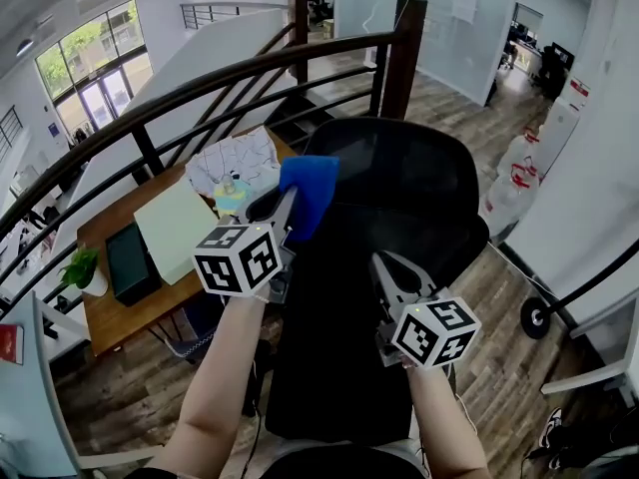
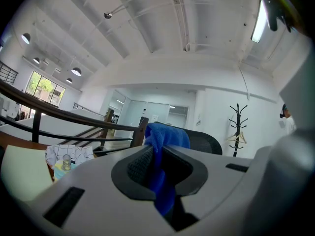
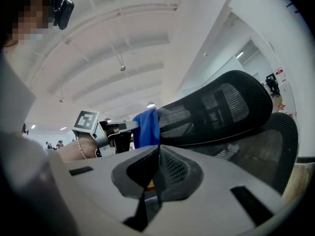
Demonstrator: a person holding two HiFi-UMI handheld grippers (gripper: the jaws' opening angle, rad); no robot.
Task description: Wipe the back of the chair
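Note:
A black mesh office chair [image 1: 399, 208] stands in front of me, its backrest [image 3: 216, 112] tilted toward the railing. My left gripper [image 1: 290, 200] is shut on a blue cloth [image 1: 309, 190], which rests against the upper left edge of the backrest. The same blue cloth [image 2: 165, 146] hangs pinched between the left jaws, and it shows as well in the right gripper view as a blue cloth [image 3: 146, 128] beside the mesh. My right gripper [image 1: 384, 264] is shut with nothing in it, over the lower back of the chair.
A dark curved railing [image 1: 220, 83] runs behind the chair, with a stairwell beyond. Below it stands a wooden desk [image 1: 110, 312] with papers [image 1: 235, 163], a small bottle [image 1: 230, 190] and a potted plant [image 1: 82, 267]. A coat stand [image 2: 237, 127] stands by the wall.

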